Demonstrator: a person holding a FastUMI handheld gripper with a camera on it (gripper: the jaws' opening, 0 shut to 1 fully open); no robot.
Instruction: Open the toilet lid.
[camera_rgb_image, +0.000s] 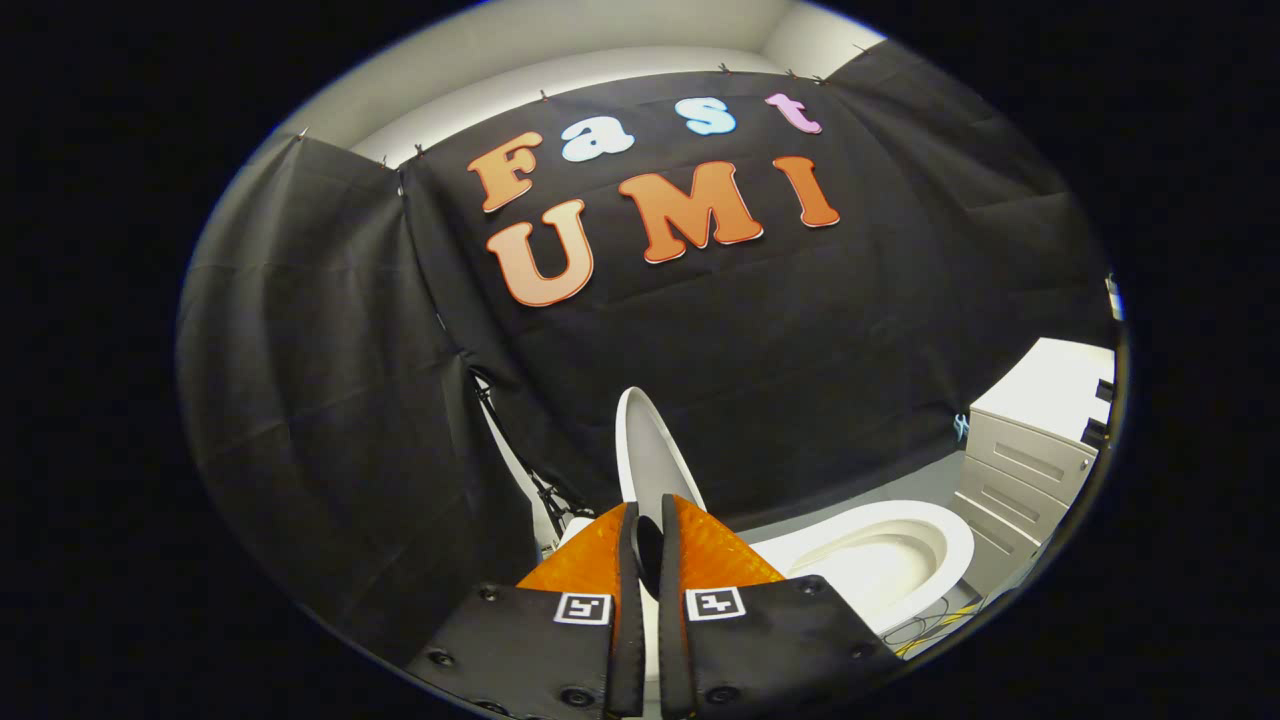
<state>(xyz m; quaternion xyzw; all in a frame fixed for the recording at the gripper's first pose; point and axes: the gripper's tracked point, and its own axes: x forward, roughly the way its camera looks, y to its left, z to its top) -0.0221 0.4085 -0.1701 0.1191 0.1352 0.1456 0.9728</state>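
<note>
Your gripper (645, 530) pinches the lid (648, 455) edge with both fingers, and the lid stands almost straight up between them. Just past your fingers sits the open bowl (880, 560). A white cabinet (1040, 440) stands farther off, by the black cloth wall (700, 340).

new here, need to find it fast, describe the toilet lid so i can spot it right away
Start at the white toilet bowl by the drawer cabinet. The toilet lid stands raised at the bowl's back, rising between the gripper fingers: a thin white oval on edge, unlike the open bowl.
</note>
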